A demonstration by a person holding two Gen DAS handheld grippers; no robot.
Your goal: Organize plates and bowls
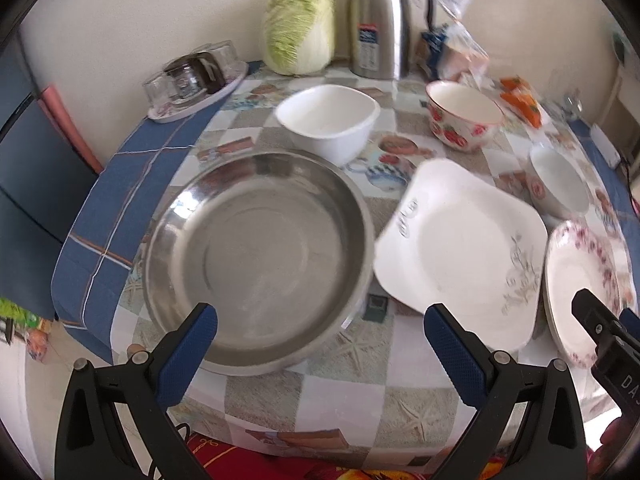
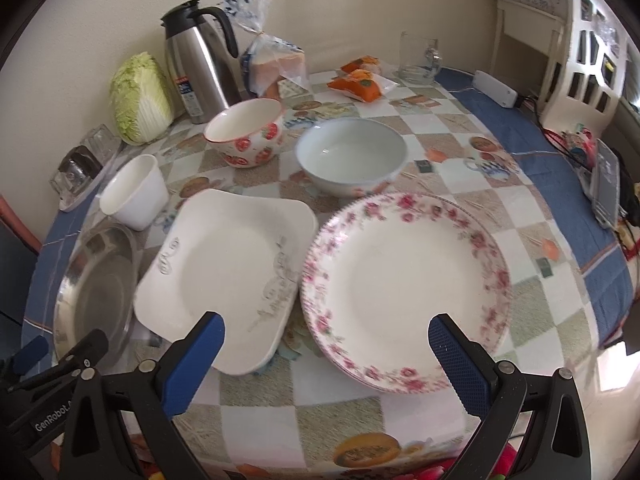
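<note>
Left gripper [image 1: 320,332] stands wide open at the near table edge, holding nothing, its blue pads flanking the near rim of the steel basin [image 1: 256,256]. Right gripper [image 2: 326,336] is likewise spread wide and empty, above the near rim of the floral plate [image 2: 404,288]. The square white plate [image 2: 228,272] lies between basin and floral plate. Behind them stand the square white bowl [image 1: 328,120], strawberry bowl [image 2: 246,132] and pale round bowl [image 2: 352,156] on the checked tablecloth [image 2: 440,128].
</note>
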